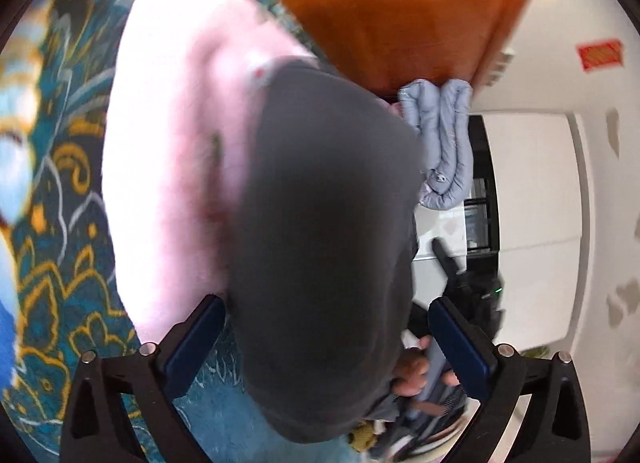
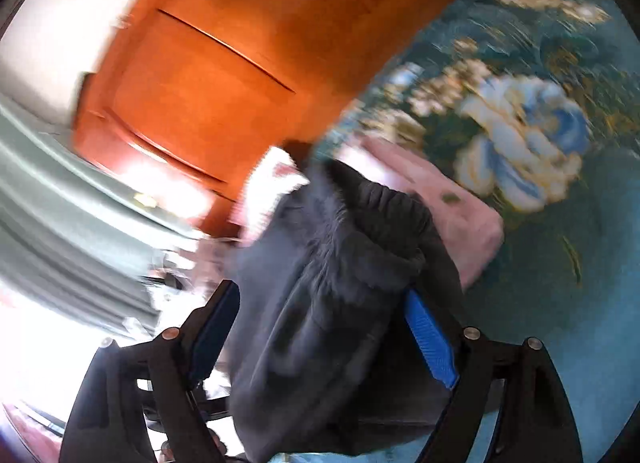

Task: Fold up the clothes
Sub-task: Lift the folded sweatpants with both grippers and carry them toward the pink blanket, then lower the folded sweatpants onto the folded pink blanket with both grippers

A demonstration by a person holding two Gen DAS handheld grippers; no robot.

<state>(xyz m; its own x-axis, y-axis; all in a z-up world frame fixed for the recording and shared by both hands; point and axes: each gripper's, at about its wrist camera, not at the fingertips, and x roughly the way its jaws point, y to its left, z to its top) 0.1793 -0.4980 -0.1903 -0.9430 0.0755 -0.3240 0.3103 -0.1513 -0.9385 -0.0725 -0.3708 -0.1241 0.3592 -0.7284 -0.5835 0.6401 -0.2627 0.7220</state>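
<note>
A dark grey garment (image 1: 320, 231) hangs bunched between the fingers of my left gripper (image 1: 326, 337), whose jaws stand wide apart around it. Behind it lies a pale pink garment (image 1: 172, 151) on a teal floral bedspread (image 1: 60, 223). In the right wrist view the same dark grey garment (image 2: 332, 303), with its gathered waistband up, fills the gap of my right gripper (image 2: 320, 327), whose jaws also stand wide. The pink garment (image 2: 452, 215) lies behind it. Both views are blurred by motion.
An orange wooden headboard (image 1: 400, 15) stands at the bed's end; it also shows in the right wrist view (image 2: 240, 63). A light blue folded garment (image 1: 440, 143) lies by it. A person's hand (image 1: 412, 371) holds the other gripper's handle. White wall (image 1: 560, 183) to the right.
</note>
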